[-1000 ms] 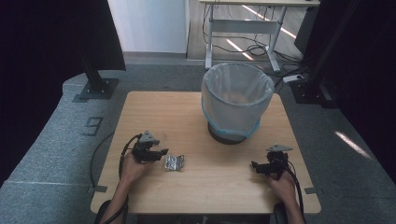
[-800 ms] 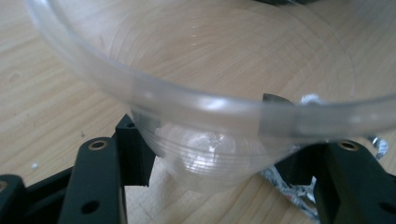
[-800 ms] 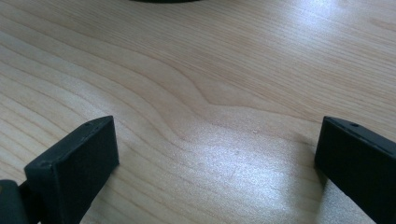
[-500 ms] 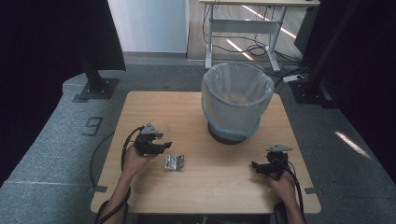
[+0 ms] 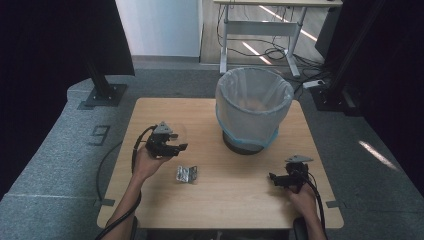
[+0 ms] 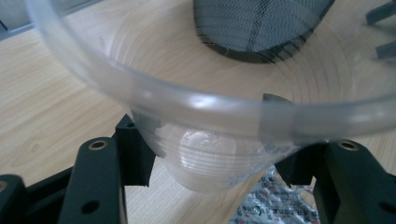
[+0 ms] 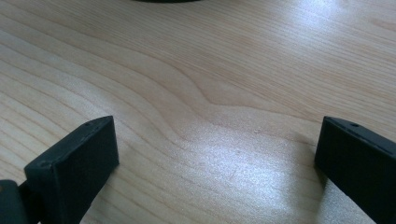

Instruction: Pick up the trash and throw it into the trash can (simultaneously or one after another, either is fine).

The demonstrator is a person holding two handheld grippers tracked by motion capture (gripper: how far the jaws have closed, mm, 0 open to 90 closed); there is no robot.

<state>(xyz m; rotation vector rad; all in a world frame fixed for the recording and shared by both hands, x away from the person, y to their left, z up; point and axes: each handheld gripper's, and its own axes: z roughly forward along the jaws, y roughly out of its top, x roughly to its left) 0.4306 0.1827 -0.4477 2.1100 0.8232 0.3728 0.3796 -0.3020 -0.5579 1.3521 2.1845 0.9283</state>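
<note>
Holding a clear plastic cup point(image 5: 176, 136) above the counter point(image 5: 235, 195), your left gripper point(image 5: 172, 148) sits near the foil packet point(image 5: 186, 174) | left gripper view: jaws clamp the cup's base | right gripper view: your jaws gape wide, empty.

One bin point(image 5: 254, 107), one cup point(image 6: 205, 140), one wrapper point(image 5: 186, 174).

left gripper point(image 5: 172, 146) clamped, right gripper point(image 5: 278, 178) agape

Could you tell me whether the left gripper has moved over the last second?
Yes. The left gripper, shut on a clear plastic cup, has moved away from the person, farther from the foil packet.
</note>
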